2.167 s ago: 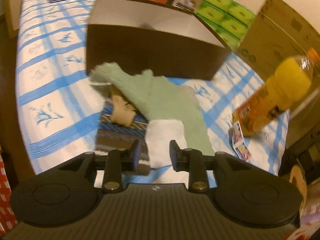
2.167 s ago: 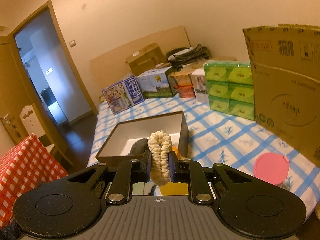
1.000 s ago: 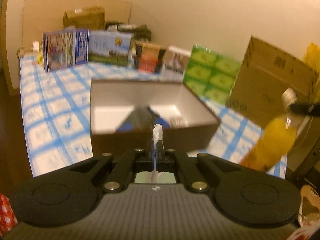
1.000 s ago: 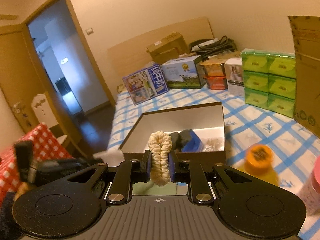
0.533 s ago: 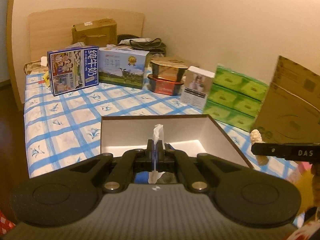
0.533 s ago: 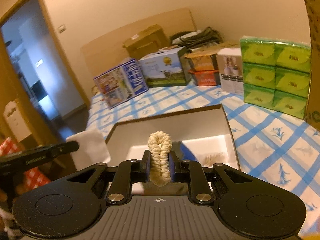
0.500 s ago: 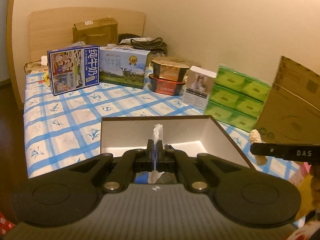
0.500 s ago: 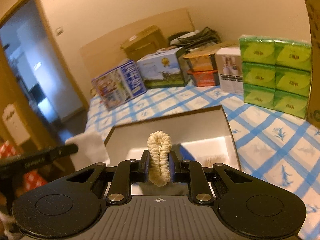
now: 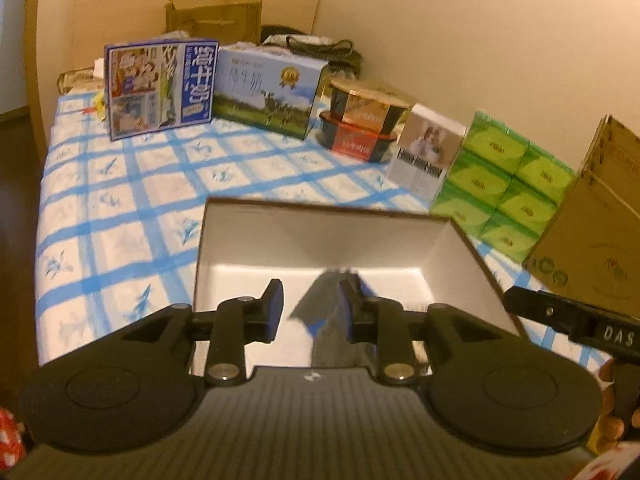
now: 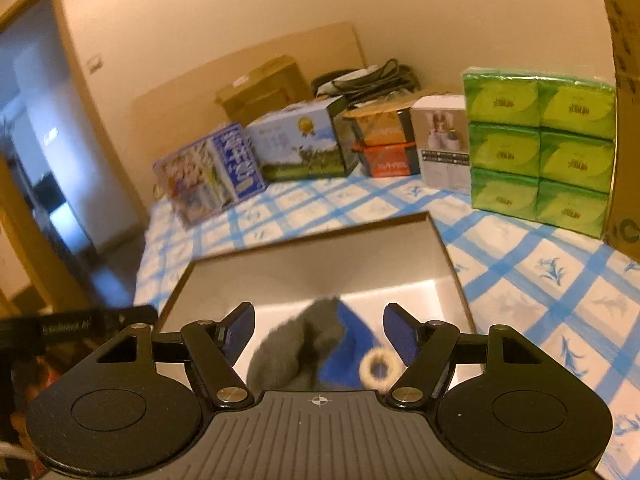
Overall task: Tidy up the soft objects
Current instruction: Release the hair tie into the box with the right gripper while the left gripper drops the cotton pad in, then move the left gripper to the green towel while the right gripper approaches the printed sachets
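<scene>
**Over the open box, both grippers let go**

Over the brown box (image 9: 328, 236) near the front edge of the table (image 9: 120, 184), both grippers hang with their fingers pointing down into it. The left gripper (image 9: 311, 308) has just been opening: its jaws stand a modest way apart with nothing pinched between them, and I can see straight through the gap to a grey cloth with a blue edge (image 9: 326, 308) lying on the box's white floor. The right gripper (image 10: 319, 330) has just been opening too, and much wider; its blue pads (image 10: 240, 330) are spread well apart and touch nothing. Below them, inside the box, a cream ring-shaped scrunchie (image 10: 378, 368) sits blurred against that same grey and blue cloth, just inside the right-hand finger and free of it. I can't tell whether the ring has settled or is in the air.

In the left wrist view one black finger of the right gripper pokes in over the box's right wall. The white floor of the box towards its far wall is bare.

Along the table's far edge stand two milk cartons (image 9: 160, 88), stacked bowls (image 9: 364, 124), a small white box (image 9: 428, 152) and green tissue packs (image 10: 540, 152), with a big cardboard box (image 9: 592, 224) at the right edge.
</scene>
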